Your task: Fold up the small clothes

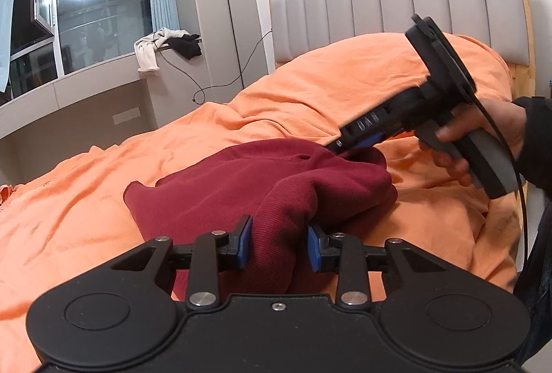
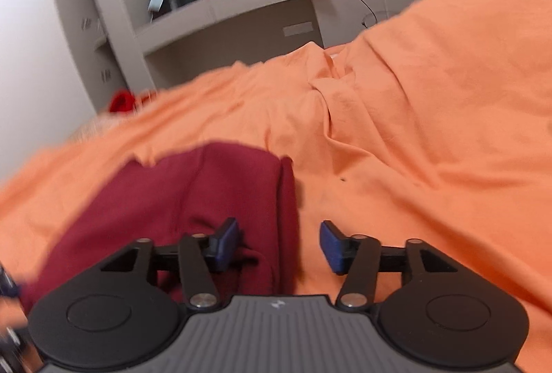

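A dark red knit garment (image 1: 262, 179) lies bunched on the orange bed cover (image 1: 86, 200). My left gripper (image 1: 278, 245) has its blue pads either side of a raised fold of the garment, with the cloth filling the gap between them. In the left wrist view my right gripper (image 1: 358, 148) is held by a hand at the garment's far edge, with its tips at the cloth. In the right wrist view my right gripper (image 2: 279, 245) is open, with the garment's edge (image 2: 207, 193) under its left finger and bare orange cover under its right finger.
A grey padded headboard (image 1: 396, 0) with a wooden frame stands behind the bed. A window ledge (image 1: 86, 76) holds white and black clothes (image 1: 165, 45), with a cable hanging down. A small red item (image 2: 120, 102) lies at the bed's far side.
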{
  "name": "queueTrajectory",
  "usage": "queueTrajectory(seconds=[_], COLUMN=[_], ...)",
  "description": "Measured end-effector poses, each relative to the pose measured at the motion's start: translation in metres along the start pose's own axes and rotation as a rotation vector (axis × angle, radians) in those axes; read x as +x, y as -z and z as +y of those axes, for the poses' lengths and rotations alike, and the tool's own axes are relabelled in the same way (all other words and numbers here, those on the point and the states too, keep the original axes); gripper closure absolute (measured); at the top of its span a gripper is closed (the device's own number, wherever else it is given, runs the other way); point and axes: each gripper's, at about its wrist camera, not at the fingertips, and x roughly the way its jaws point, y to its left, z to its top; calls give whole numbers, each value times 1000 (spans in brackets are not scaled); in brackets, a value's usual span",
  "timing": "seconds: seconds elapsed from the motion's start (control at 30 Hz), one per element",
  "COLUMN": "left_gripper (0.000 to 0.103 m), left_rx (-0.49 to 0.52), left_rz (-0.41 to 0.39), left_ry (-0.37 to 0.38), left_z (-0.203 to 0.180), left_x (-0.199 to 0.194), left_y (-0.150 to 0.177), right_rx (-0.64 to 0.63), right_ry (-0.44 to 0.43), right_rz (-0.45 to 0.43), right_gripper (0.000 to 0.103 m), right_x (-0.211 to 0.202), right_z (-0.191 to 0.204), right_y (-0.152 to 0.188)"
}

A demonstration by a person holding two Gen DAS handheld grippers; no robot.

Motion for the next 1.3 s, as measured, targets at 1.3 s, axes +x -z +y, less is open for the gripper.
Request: queueTrajectory(seconds=[1.3], left_gripper=[41], left_rx=[-35], left_rz=[13], left_ry=[179], left_z=[13], left_x=[-7], left_y=[2], right_rx=[-402], right_ry=[-101], right_rz=[7], right_gripper=[0], right_x=[-30], right_z=[55], right_y=[30])
